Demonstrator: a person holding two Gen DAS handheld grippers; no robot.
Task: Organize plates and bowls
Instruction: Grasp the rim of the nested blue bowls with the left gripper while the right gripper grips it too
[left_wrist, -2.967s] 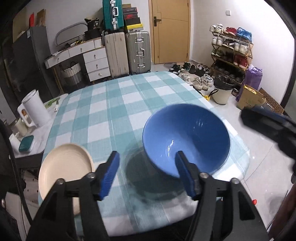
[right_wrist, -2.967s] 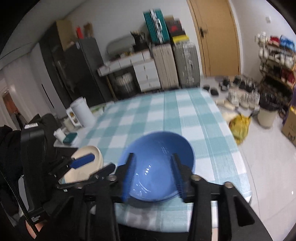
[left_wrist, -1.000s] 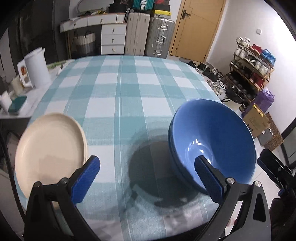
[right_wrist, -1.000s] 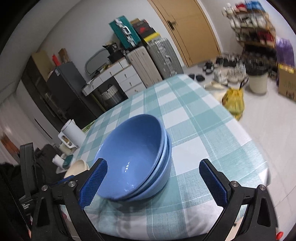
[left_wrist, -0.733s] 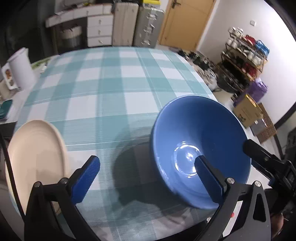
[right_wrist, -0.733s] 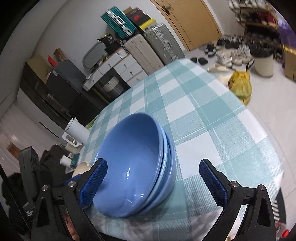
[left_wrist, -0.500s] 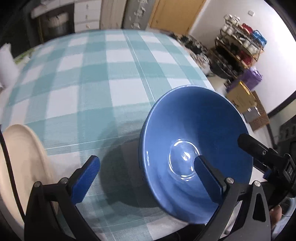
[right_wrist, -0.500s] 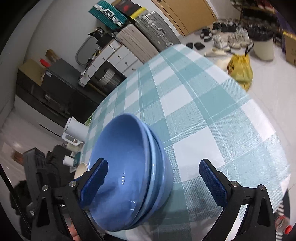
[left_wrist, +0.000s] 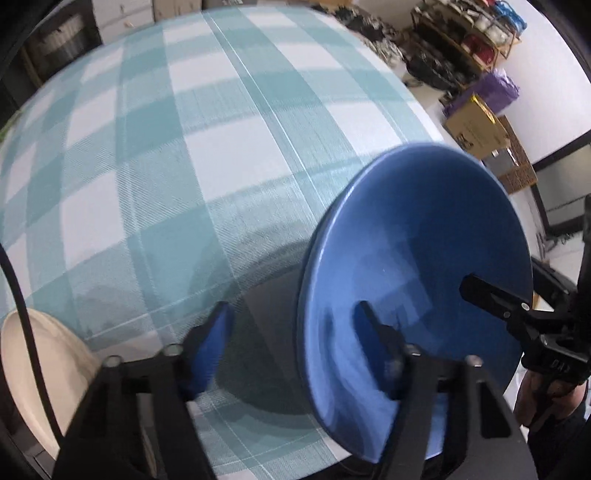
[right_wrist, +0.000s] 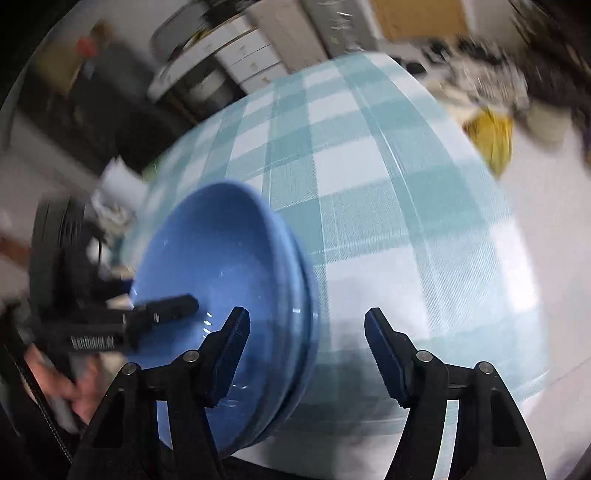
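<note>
A stack of blue bowls (left_wrist: 417, 258) stands near the front edge of the table with the teal checked cloth (left_wrist: 221, 147). My left gripper (left_wrist: 295, 343) points steeply down over the stack's left rim, one blue pad outside and one inside the top bowl. Its jaws are closing and neither pad presses on the rim. My right gripper (right_wrist: 308, 341) straddles the right rim of the bowls (right_wrist: 221, 266) the same way, jaws closing, pads still apart from it. A cream plate (left_wrist: 37, 369) lies at the table's front left edge.
A black cable (left_wrist: 22, 306) crosses the plate. A cardboard box (left_wrist: 472, 129), a purple bag (left_wrist: 495, 88) and a shoe rack (left_wrist: 469, 33) stand on the floor to the right. White drawers (right_wrist: 236, 55) stand behind the table. A yellow bag (right_wrist: 491, 136) lies on the floor.
Both grippers have tipped downward and moved in over the bowls. Their jaws have narrowed from wide open, and each now has a rim of the stack between its pads.
</note>
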